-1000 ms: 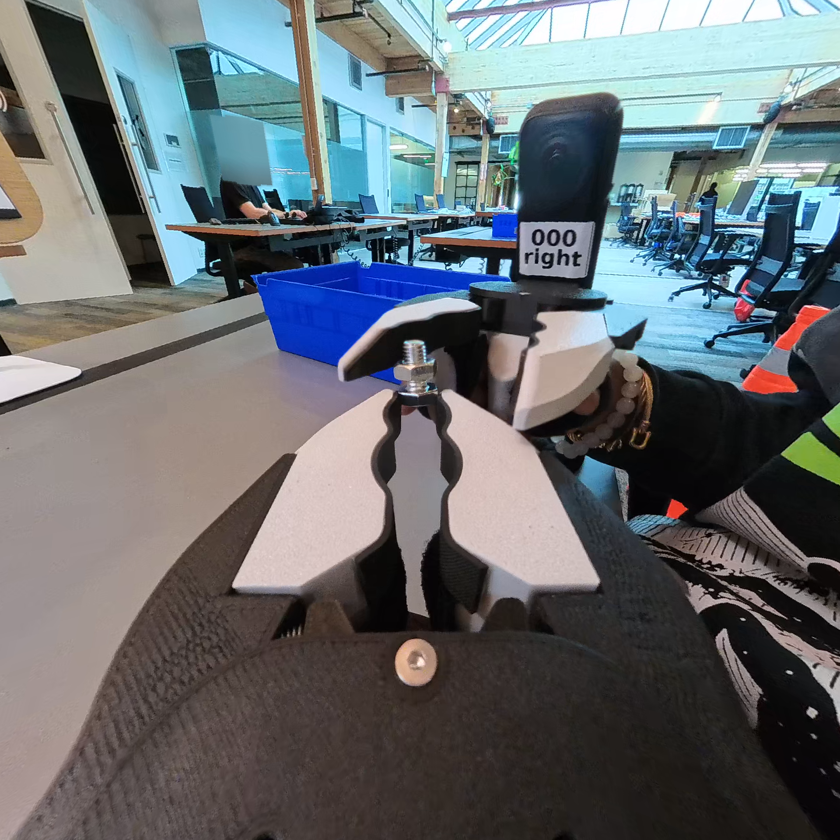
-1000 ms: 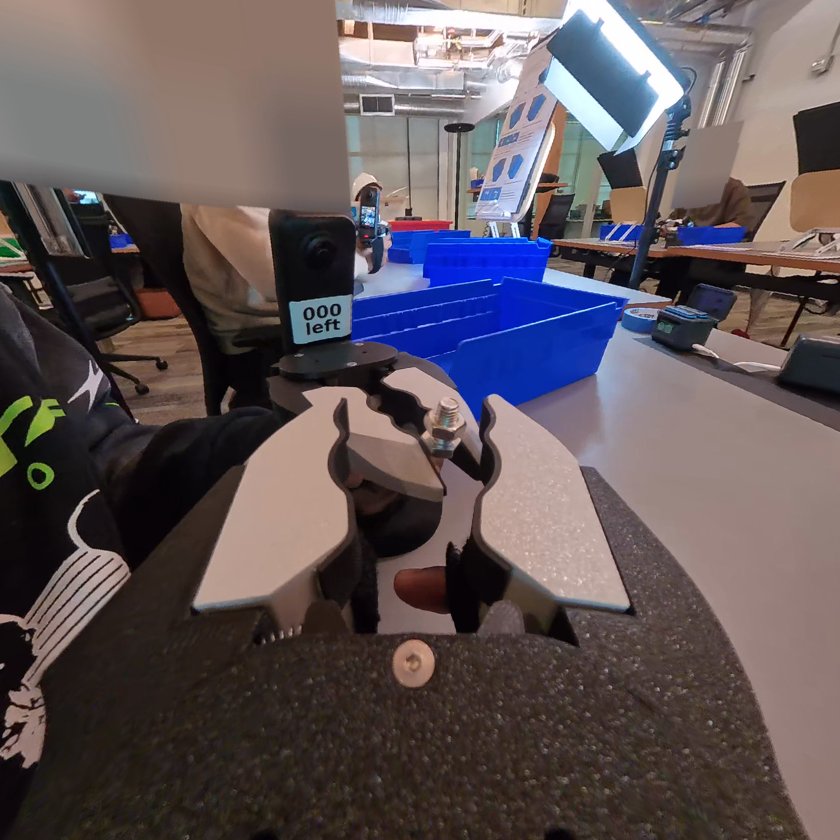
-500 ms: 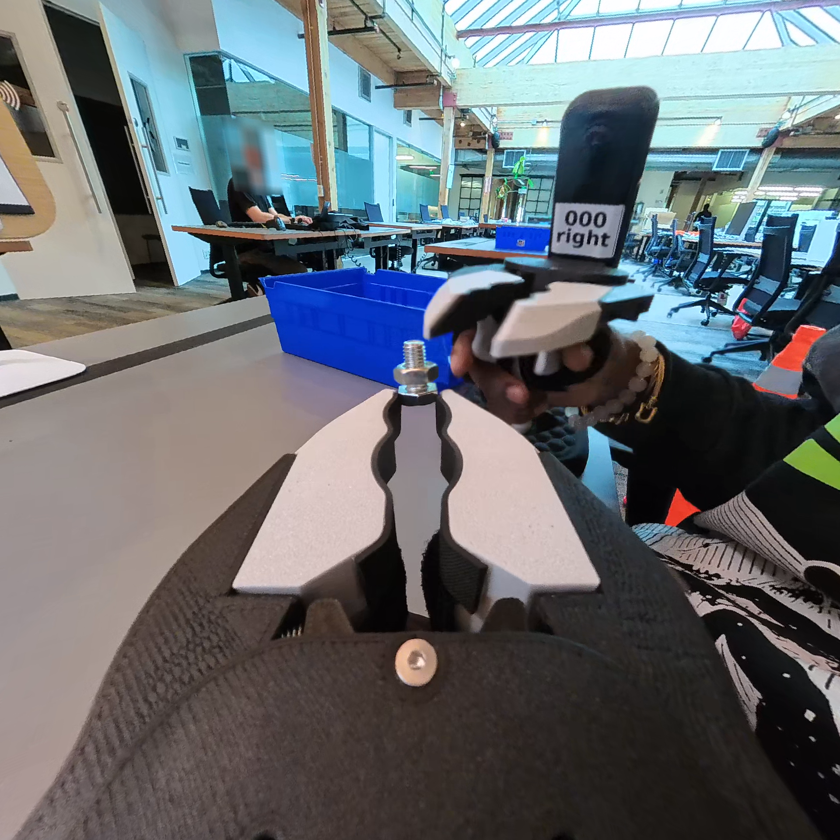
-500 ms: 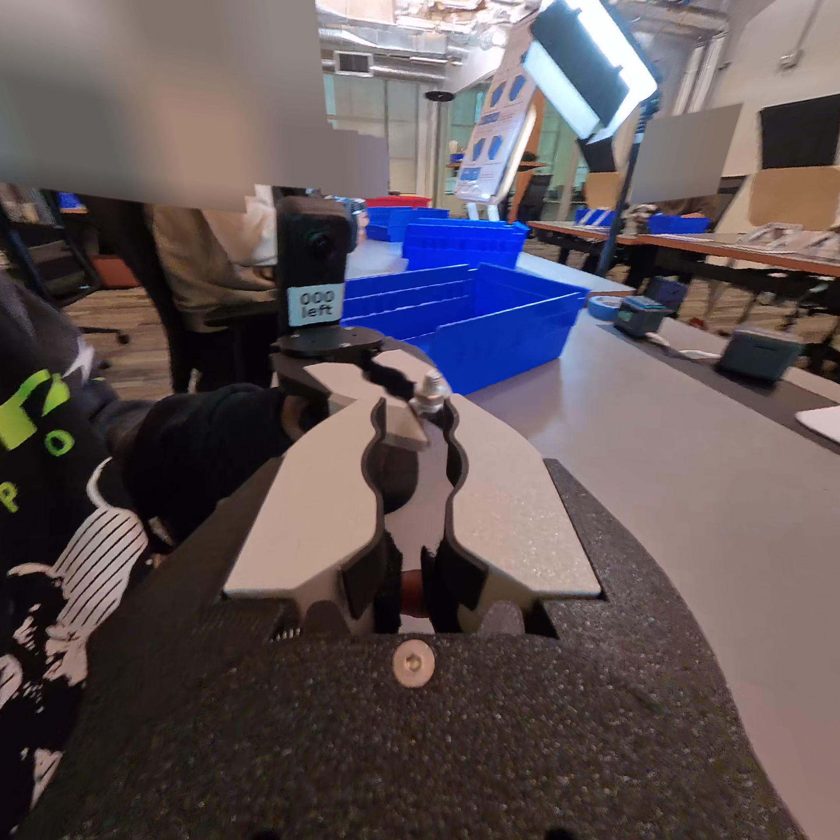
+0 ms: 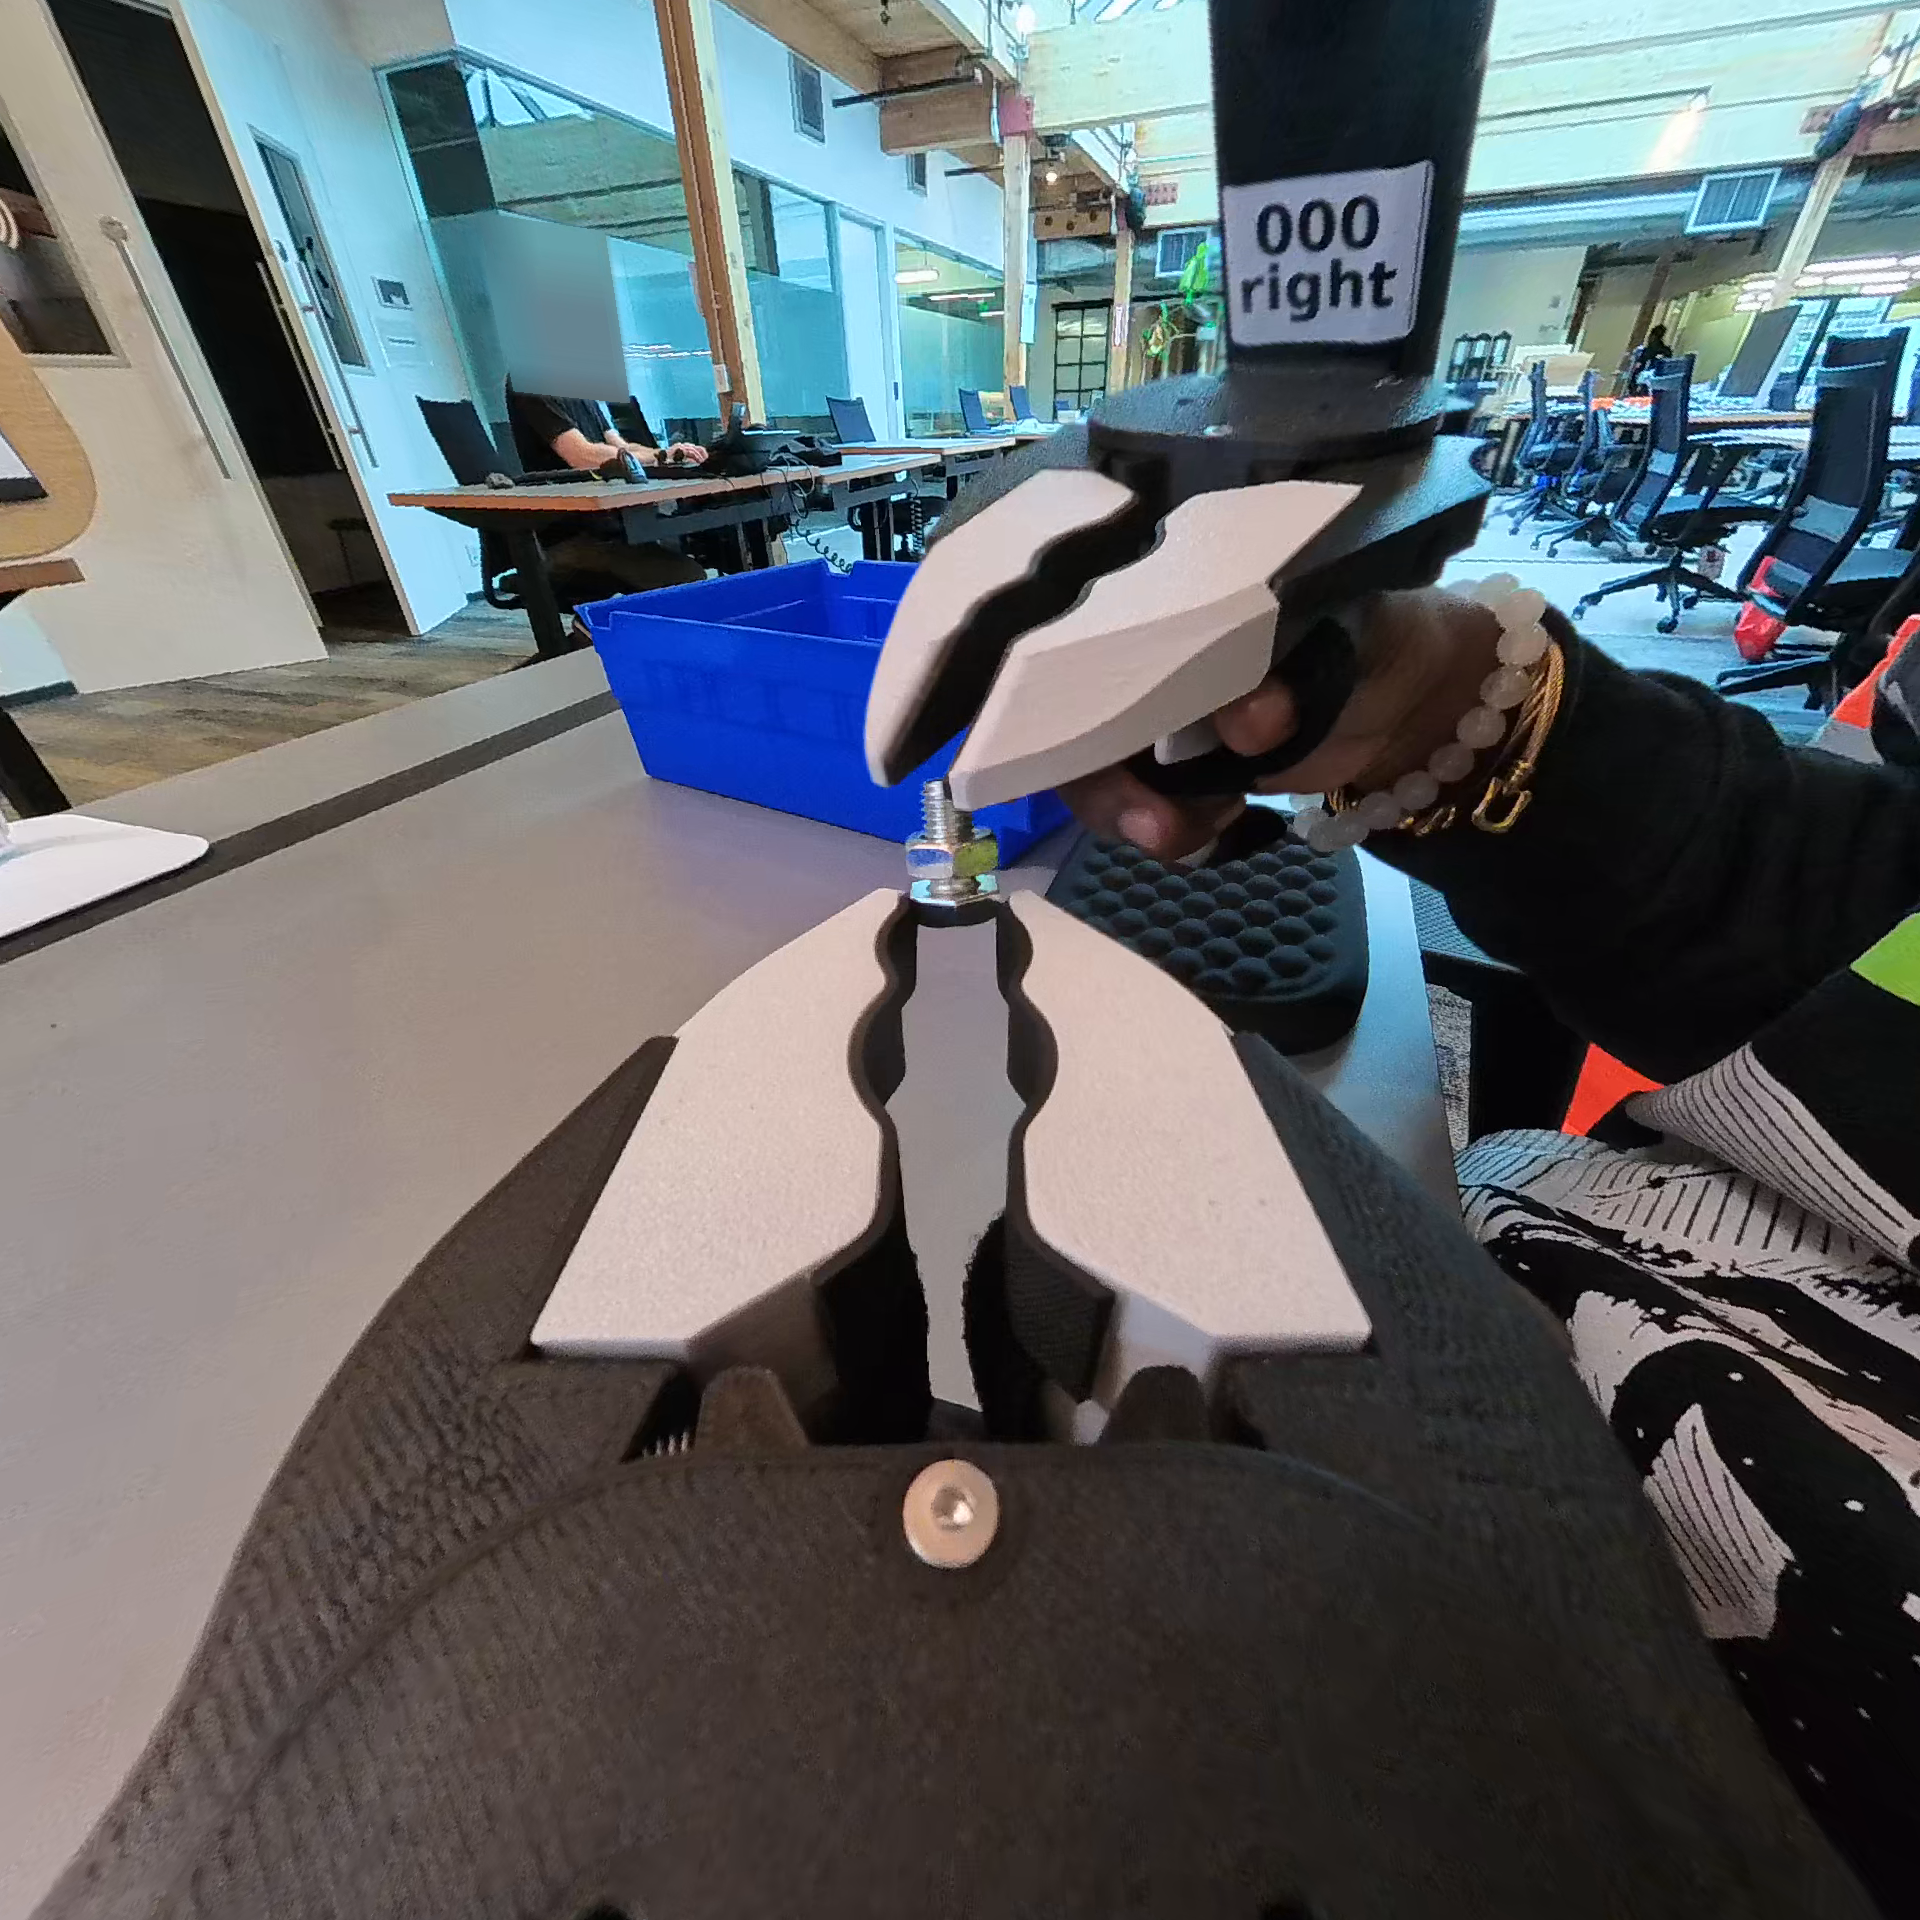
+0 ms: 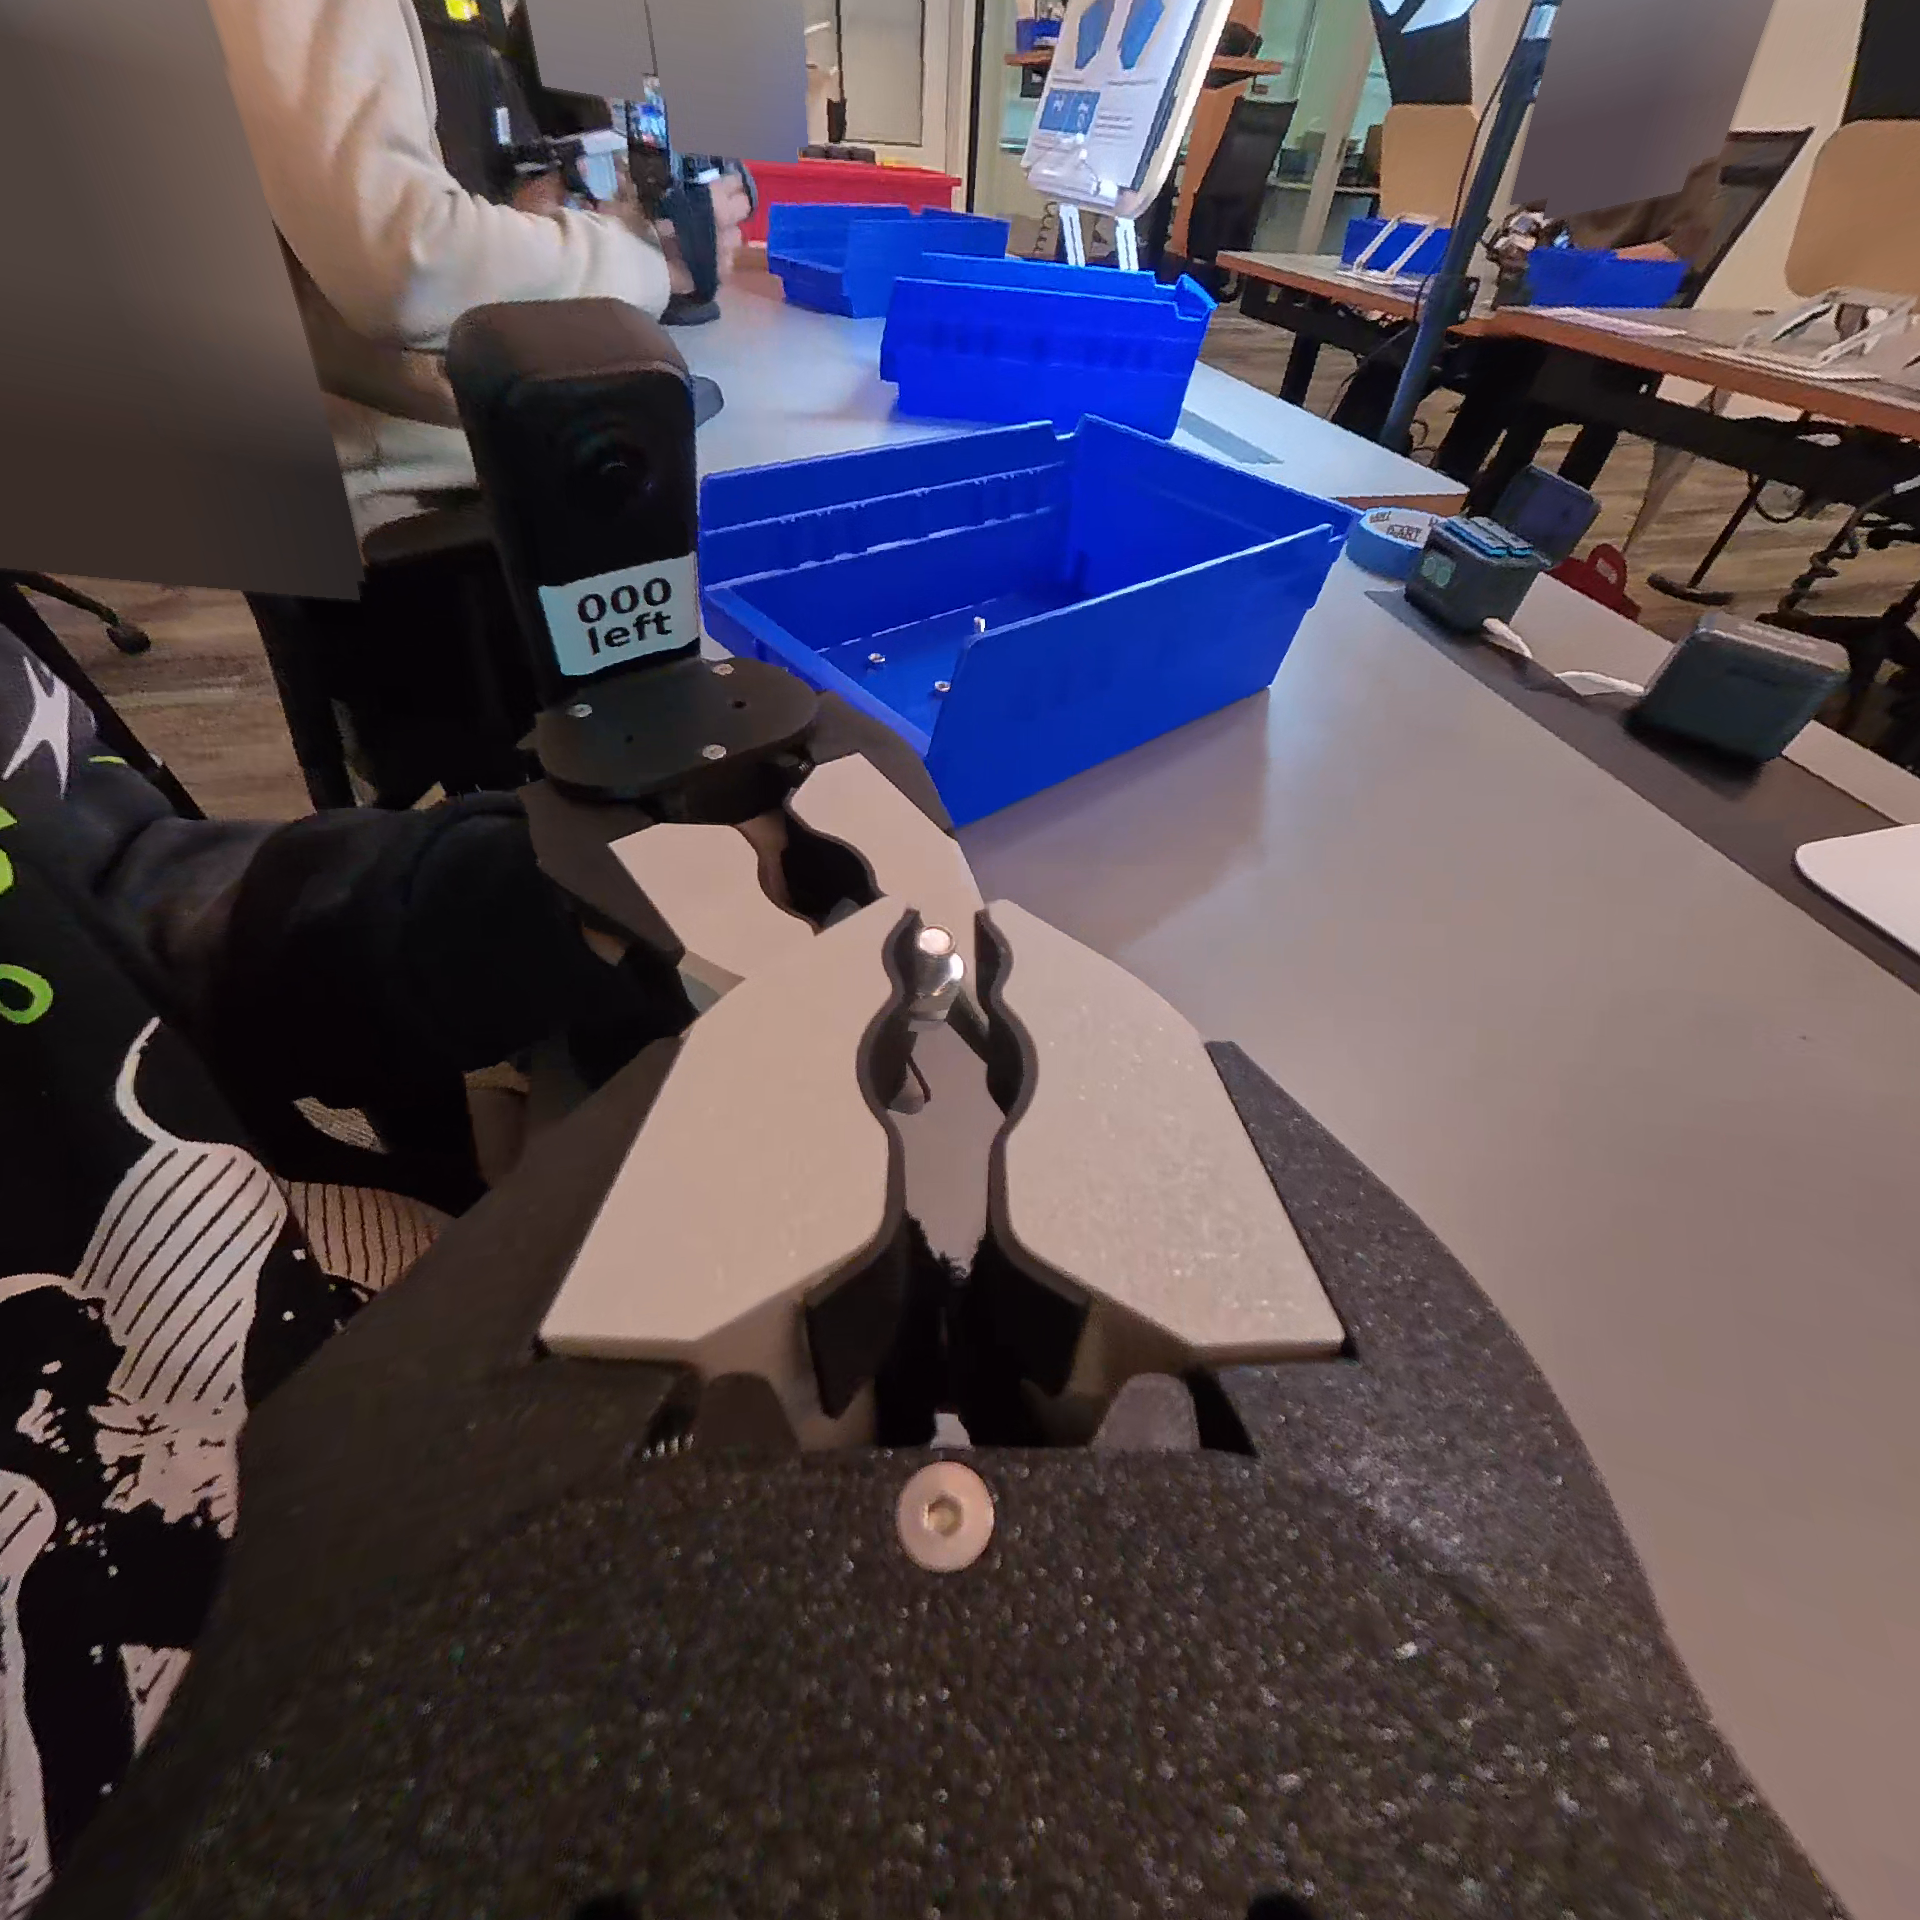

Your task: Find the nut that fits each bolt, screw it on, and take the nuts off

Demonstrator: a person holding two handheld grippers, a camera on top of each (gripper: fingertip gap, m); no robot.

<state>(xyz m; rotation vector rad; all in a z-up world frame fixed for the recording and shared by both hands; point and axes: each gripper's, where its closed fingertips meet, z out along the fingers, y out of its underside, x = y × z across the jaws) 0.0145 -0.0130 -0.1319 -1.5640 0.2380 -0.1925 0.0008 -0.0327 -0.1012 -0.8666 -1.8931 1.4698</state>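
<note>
My left gripper (image 5: 951, 906) is shut on the head of a silver bolt (image 5: 951, 891) and holds it upright above the grey table (image 5: 312, 1039). A hex nut (image 5: 948, 854) sits on the thread just above the head. My right gripper (image 5: 925, 781) comes down from above, its jaws narrowed to a slit. Its tips are at the thread's top end, above the nut. In the right wrist view the bolt's tip (image 6: 932, 948) stands in the notch of my right gripper (image 6: 940, 916), with dark gaps on both sides. The left gripper's fingers (image 6: 717, 894) lie partly behind it.
A blue bin (image 6: 1101, 707) with a few small loose parts (image 6: 940, 686) stands just behind the grippers; it also shows in the left wrist view (image 5: 748, 686). A black ridged mat (image 5: 1216, 935) lies at the table edge. Tape roll (image 6: 1392, 530) and dark devices (image 6: 1745, 686) lie at the right. Less than 4 cm separates the two grippers' tips.
My right gripper was wide open around the nut, drew away while closing, and now sits above the bolt with its jaws narrow. The left gripper kept its hold on the bolt.
</note>
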